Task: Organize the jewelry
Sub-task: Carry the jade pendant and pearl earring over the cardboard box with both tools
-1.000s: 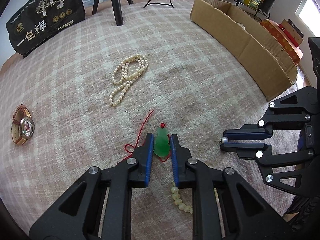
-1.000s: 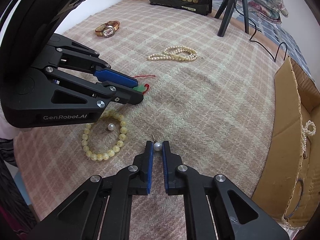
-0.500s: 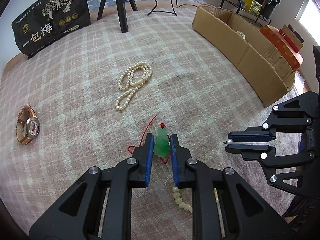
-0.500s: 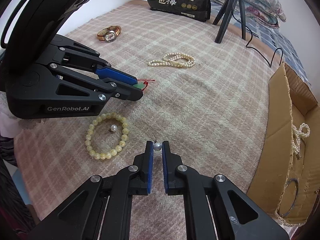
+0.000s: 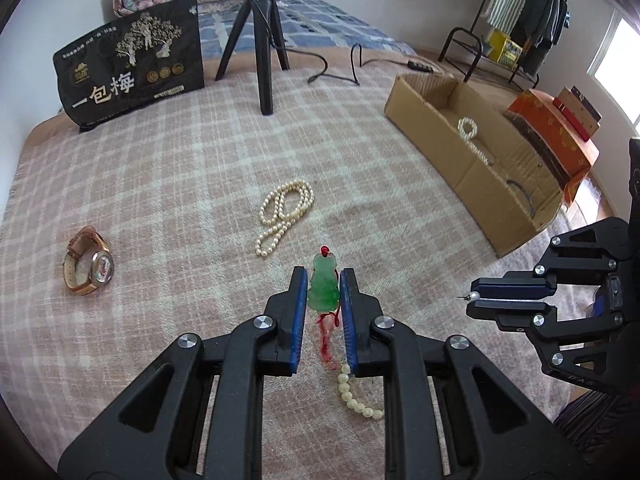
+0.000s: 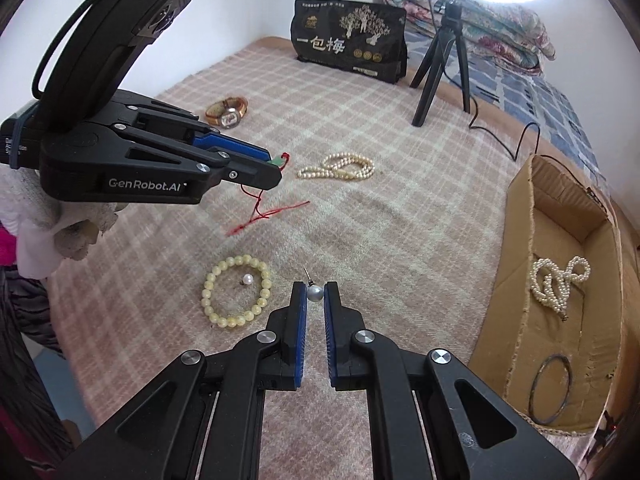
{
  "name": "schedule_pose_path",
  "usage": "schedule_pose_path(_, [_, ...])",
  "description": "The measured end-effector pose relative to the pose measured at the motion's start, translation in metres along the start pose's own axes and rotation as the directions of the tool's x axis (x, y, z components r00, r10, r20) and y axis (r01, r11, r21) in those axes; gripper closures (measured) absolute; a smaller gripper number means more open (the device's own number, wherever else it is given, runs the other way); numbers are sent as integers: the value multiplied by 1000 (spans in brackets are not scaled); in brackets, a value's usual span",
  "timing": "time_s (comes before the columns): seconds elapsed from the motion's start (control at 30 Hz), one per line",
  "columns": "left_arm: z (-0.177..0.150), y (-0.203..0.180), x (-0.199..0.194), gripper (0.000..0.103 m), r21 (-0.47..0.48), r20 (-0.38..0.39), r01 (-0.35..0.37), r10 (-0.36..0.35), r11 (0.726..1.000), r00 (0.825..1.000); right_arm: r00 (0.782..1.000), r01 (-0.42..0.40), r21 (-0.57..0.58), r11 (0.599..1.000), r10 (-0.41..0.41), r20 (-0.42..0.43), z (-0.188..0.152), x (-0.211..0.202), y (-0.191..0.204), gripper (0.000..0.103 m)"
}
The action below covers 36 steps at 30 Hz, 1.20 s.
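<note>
Stock I see: plaid blanket, cardboard box, tripod; my left gripper pinches green pendant, right gripper pinches pearl earring.

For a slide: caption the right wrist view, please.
Right gripper pinches a pearl earring above the blanket while the left gripper lifts a green pendant.

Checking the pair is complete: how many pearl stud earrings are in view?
2. One pearl earring is clamped in the right gripper; the other earring lies on the blanket inside the yellow bead bracelet. The cardboard box may hide more.
</note>
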<state>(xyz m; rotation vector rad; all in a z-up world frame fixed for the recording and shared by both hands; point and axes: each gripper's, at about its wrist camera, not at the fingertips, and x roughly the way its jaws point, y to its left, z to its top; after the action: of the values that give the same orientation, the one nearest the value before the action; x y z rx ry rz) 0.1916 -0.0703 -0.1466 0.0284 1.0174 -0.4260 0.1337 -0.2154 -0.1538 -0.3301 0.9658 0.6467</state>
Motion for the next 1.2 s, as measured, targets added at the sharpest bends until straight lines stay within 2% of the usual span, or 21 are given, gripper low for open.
schedule_pose_path(0.63, [32,-26,-48,88,9,143,65,-66,998,987,990,73,124,990,-87,114,-14,-66,-39,96])
schedule_pose_path(0.97, [53,-62,-41,88,44,162,110,-116,993,980,982,110,209,972,-139,128,-34,-88,-72,96])
schedule_pose_path(1.2, [80,-97,-29,88,88,173,131,-145,987,974,980,125,248,961,-159,122,-46,-93,-90,96])
